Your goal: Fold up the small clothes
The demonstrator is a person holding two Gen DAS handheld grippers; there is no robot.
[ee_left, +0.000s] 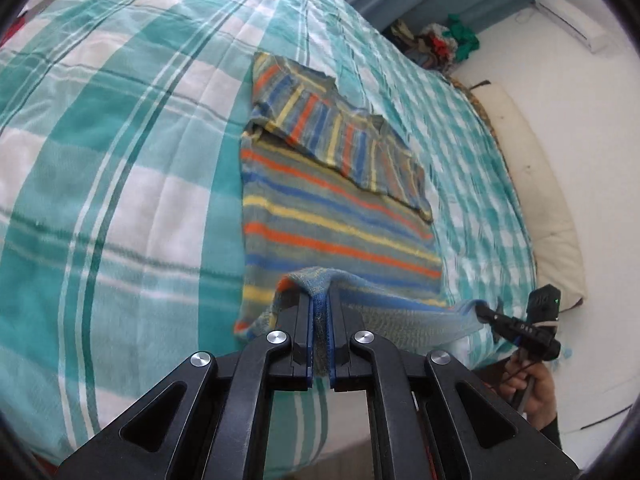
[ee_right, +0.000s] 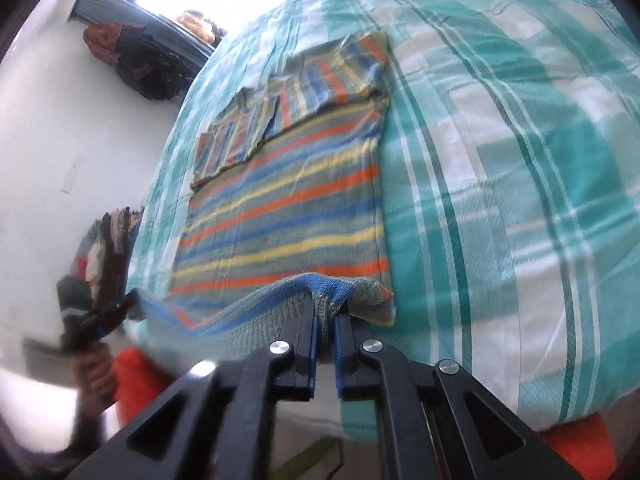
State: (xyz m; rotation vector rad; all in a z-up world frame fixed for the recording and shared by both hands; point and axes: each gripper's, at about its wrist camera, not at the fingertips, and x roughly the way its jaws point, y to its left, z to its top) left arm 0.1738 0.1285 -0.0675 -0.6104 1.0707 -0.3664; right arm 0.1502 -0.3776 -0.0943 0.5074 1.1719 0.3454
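A small striped sweater (ee_left: 328, 216) in grey, blue, orange and yellow lies flat on the bed, its sleeves folded across the chest. It also shows in the right wrist view (ee_right: 288, 200). My left gripper (ee_left: 319, 300) is shut on the near hem at its left corner. My right gripper (ee_right: 329, 308) is shut on the hem at its right corner. The hem is lifted and stretched between them. The right gripper shows in the left wrist view (ee_left: 480, 310), and the left gripper shows in the right wrist view (ee_right: 128, 300).
A teal and white checked bedspread (ee_left: 120, 160) covers the bed (ee_right: 500, 160). Piles of clothes (ee_left: 444, 44) sit past the far end by a white wall, with more clothes (ee_right: 144, 60) at the left. A cream cushion (ee_left: 548, 216) lies beside the bed.
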